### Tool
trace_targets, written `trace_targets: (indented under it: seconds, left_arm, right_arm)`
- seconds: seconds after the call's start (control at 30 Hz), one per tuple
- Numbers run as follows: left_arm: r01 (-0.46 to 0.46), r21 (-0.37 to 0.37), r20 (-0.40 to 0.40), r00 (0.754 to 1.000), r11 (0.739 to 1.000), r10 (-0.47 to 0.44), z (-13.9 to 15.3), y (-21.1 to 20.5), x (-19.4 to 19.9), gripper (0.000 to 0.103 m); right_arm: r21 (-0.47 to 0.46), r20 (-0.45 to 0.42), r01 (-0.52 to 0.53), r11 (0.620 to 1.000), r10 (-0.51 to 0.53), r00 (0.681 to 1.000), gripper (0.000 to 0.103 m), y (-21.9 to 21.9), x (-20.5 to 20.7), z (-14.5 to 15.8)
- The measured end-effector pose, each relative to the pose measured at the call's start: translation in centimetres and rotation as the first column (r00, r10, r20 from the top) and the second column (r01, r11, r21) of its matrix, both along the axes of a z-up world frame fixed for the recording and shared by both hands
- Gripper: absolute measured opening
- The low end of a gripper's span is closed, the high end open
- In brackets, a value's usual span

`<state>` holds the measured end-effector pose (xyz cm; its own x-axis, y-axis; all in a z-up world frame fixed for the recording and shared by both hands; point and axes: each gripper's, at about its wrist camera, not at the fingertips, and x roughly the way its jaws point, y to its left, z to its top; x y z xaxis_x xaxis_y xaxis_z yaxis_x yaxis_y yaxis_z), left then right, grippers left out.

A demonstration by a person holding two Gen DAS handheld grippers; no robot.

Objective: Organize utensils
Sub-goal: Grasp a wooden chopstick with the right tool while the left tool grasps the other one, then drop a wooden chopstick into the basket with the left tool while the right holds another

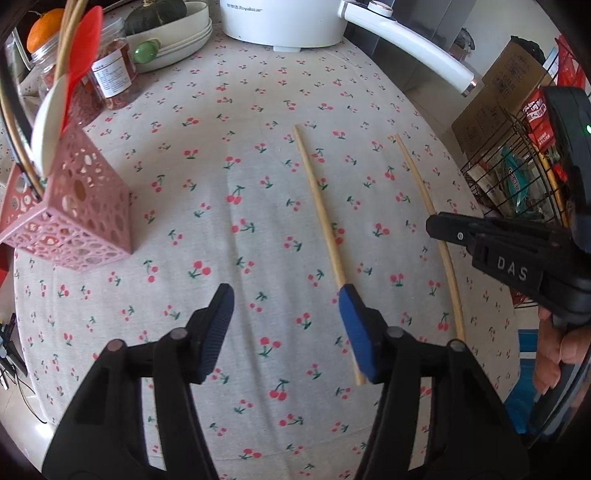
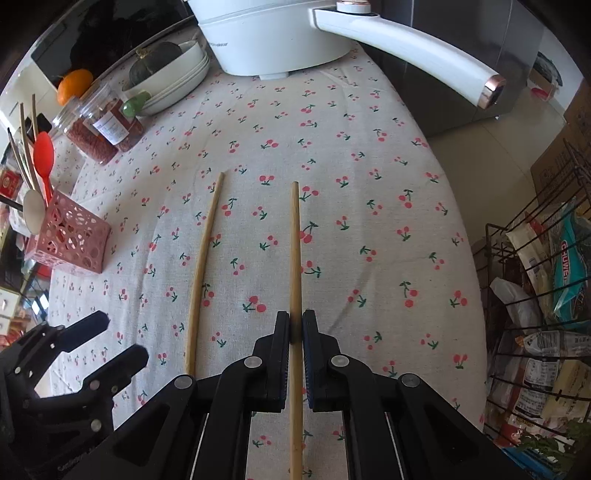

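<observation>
Held chopstick (image 2: 294,258): I have it clamped in my right tongs (image 2: 295,328); its long axis runs straight away from me toward the white cooker (image 2: 273,33), the far tip forward over the worktop (image 2: 369,240).
Loose chopstick (image 2: 203,258): it lies flat on the cherry-print cloth just left of the held one, nearly parallel, pointing the same way; the lens bends it into a curve.
Left tongs (image 1: 286,325): apart, nothing between them; the right-hand pad (image 1: 354,328) sits over the near part of the loose chopstick, and I cannot tell whether it touches.
Holder (image 1: 79,210): a pink perforated basket at the left of the worktop, well apart from both chopsticks, carrying a red spoon (image 1: 86,48), a white spoon (image 1: 50,122) and more sticks.
Hidden: the held chopstick's near end runs out of my right view at the bottom edge.
Hard to make out: whether the held chopstick's far tip rests on the cloth.
</observation>
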<state>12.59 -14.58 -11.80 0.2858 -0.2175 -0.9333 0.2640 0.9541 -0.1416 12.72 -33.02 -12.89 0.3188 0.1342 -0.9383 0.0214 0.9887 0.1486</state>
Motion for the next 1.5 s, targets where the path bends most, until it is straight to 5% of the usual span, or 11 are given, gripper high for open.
trace_targets:
  seconds: [0.17, 0.47, 0.73, 1.17, 1.5]
  left_arm:
    - [-0.007, -0.023, -0.023, 1.000, 1.000, 0.006, -0.2, -2.6, 2.8, 0.029]
    - [-0.042, 0.042, -0.077, 0.996, 0.998, 0.046, -2.9, -4.4, 5.7, 0.017]
    - [-0.022, 0.074, -0.046, 0.999, 0.997, 0.026, -2.9, -4.7, 5.7, 0.008]
    - [0.024, -0.013, 0.125, 0.992, 1.000, -0.022, 4.0, 0.6, 0.4, 0.007]
    - [0.027, -0.113, 0.371, 0.929, 0.993, 0.017, 10.8, 7.4, -4.7, 0.007]
  right_arm:
    - [0.051, 0.017, 0.038, 0.998, -0.039, 0.999, 0.007, -2.1, -1.0, 1.0]
    - [0.092, 0.020, 0.059, 0.994, -0.061, 0.998, 0.007, -2.1, 0.1, 0.8]
    - [0.086, 0.026, 0.071, 0.994, -0.074, 0.997, 0.007, -2.1, 0.1, 0.7]
    - [0.082, 0.140, 0.065, 0.994, -0.076, 0.987, 0.007, -0.1, -2.1, 4.5]
    - [0.060, 0.330, -0.006, 0.998, -0.014, 0.944, 0.007, 3.8, -4.4, 10.1]
